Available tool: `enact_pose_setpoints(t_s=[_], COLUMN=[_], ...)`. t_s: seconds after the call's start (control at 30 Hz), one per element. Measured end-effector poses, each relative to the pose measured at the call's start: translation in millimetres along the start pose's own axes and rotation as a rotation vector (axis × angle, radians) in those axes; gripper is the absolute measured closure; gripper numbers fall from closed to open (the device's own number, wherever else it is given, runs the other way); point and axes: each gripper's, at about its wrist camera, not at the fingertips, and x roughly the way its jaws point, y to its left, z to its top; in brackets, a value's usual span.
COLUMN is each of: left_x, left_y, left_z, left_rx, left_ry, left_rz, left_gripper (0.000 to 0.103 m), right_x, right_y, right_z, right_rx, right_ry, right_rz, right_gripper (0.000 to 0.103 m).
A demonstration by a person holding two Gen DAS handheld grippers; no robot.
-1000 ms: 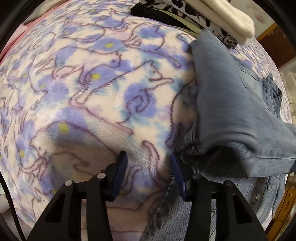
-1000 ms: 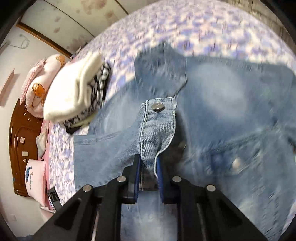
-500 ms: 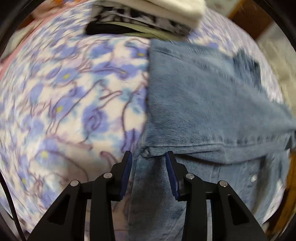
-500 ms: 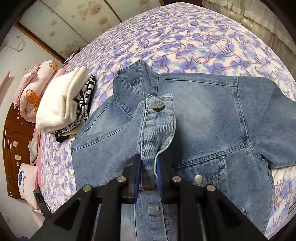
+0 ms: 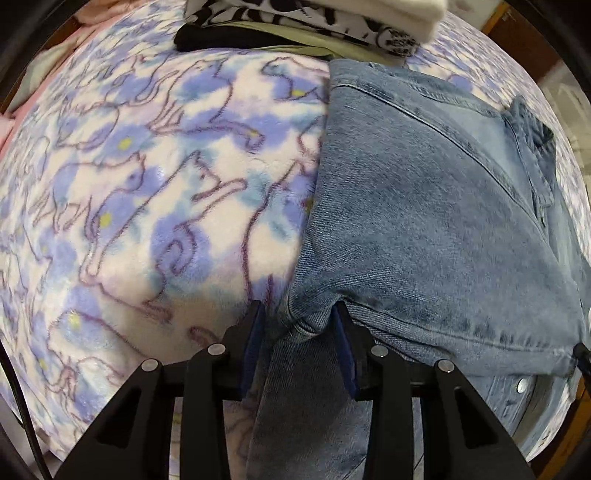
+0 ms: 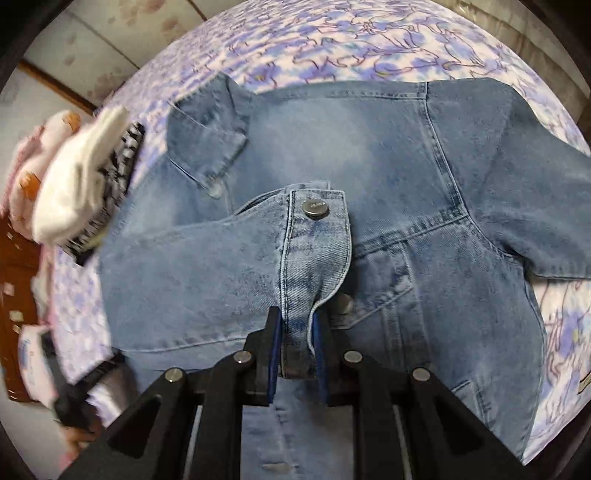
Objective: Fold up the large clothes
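Observation:
A light blue denim jacket (image 6: 388, 155) lies spread on a bed with a purple cat-print blanket (image 5: 147, 184). My right gripper (image 6: 297, 325) is shut on the jacket's sleeve cuff (image 6: 314, 243), which has a metal button, and holds it above the jacket's front. One sleeve is folded across the body. My left gripper (image 5: 297, 325) stands at the folded sleeve's near corner (image 5: 306, 317); the jaws are partly closed around the denim fold, with cloth between them.
A stack of folded clothes (image 5: 314, 18), white on top of black-and-white print, lies at the far side of the bed, also in the right wrist view (image 6: 81, 173). Pink pillows (image 6: 26, 162) and a brown wooden headboard (image 6: 18, 295) are at the left.
My left gripper moved right from the bare blanket to the folded sleeve's corner and narrowed around it. My right gripper kept hold of the cuff and carried it lower over the jacket.

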Motion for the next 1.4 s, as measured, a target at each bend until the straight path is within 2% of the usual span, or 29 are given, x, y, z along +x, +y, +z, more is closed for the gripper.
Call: enact_pose_setpoints(t_s=[0.2, 0.3, 0.4, 0.57, 0.7, 0.87, 0.97, 1.13, 1.27, 1.4], left_x=[3, -3, -11, -14, -10, -7, -11, -26, -50, -69], left_y=[-11, -12, -13, -23, -22, -22, -23, -27, -38, -60], left_z=[14, 14, 6, 5, 7, 6, 3, -4, -14, -21], left_rx=[0.037, 0.065, 0.110, 0.141, 0.119, 0.118, 0.133, 0.175, 0.224, 0.294], left_ry=[0.012, 0.014, 0.009, 0.000, -0.002, -0.001, -0.006, -0.007, -0.017, -0.022], left_rz=[-0.011, -0.007, 0.001, 0.003, -0.022, -0.034, -0.022, -0.019, -0.066, -0.120], left_gripper=[0.067, 0.067, 0.067, 0.067, 0.067, 0.067, 0.067, 0.067, 0.067, 0.067], right_x=[30, 40, 42, 47, 38, 34, 42, 31, 11, -12], right_y=[-7, -5, -1, 0, 5, 14, 16, 19, 23, 40], right_z=[-2, -3, -3, 6, 11, 24, 27, 15, 0, -17], right_rx=[0.008, -0.013, -0.048, -0.058, -0.090, -0.099, -0.091, -0.086, -0.074, -0.126], right_ry=[0.012, -0.005, -0.063, -0.074, -0.145, -0.187, -0.128, -0.135, -0.153, -0.207], right_rz=[-0.063, -0.103, -0.131, -0.152, -0.165, -0.179, -0.226, -0.246, -0.247, -0.218], right_gripper=[0.087, 0.084, 0.084, 0.083, 0.083, 0.085, 0.082, 0.077, 0.073, 0.071])
